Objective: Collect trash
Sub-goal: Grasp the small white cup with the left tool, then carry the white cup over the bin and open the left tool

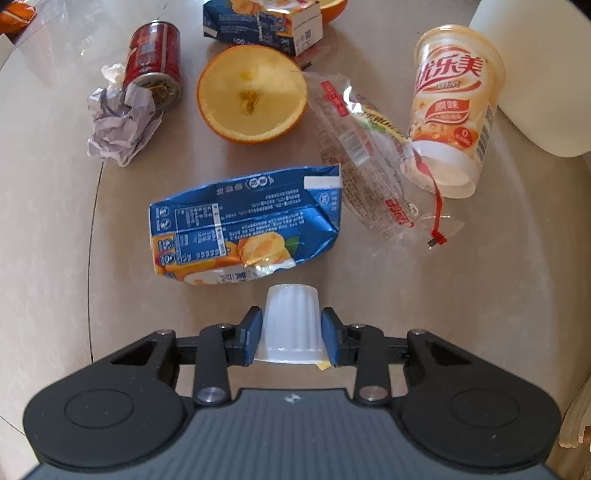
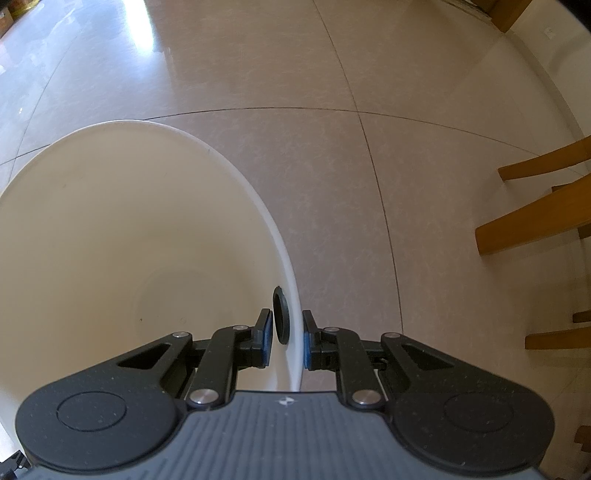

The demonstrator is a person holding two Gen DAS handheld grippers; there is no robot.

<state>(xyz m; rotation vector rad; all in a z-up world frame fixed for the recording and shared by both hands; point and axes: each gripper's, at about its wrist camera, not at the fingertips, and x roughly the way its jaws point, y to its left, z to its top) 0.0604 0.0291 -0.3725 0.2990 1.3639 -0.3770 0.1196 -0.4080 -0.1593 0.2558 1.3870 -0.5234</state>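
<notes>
Left gripper (image 1: 291, 334) fingers clamped on a small white ribbed jelly cup (image 1: 292, 325) lying on its side on the floor, crushed blue juice carton (image 1: 243, 229) just beyond, right gripper (image 2: 288, 341) fingers narrow, pinching the white bin's rim (image 2: 291, 295), bare floor tiles (image 2: 369, 184) beyond.

the floor (image 2: 258, 55) is laid in large, pale beige tiles with a faint mottled pattern, parted by thin dark grout lines (image 2: 354, 92) that curve under the fisheye lens. it is glossy: a bright streak of daylight (image 2: 142, 33) glares across the tiles at the upper left of the right wrist view. on the right edge of that view stand light brown wooden chair legs and rungs (image 2: 535, 218), and more wood (image 2: 506, 14) shows in the top right corner. in the left wrist view the same beige tile (image 1: 480, 314) fills the frame, crossed by one dark seam (image 1: 90, 251) on the left.
</notes>
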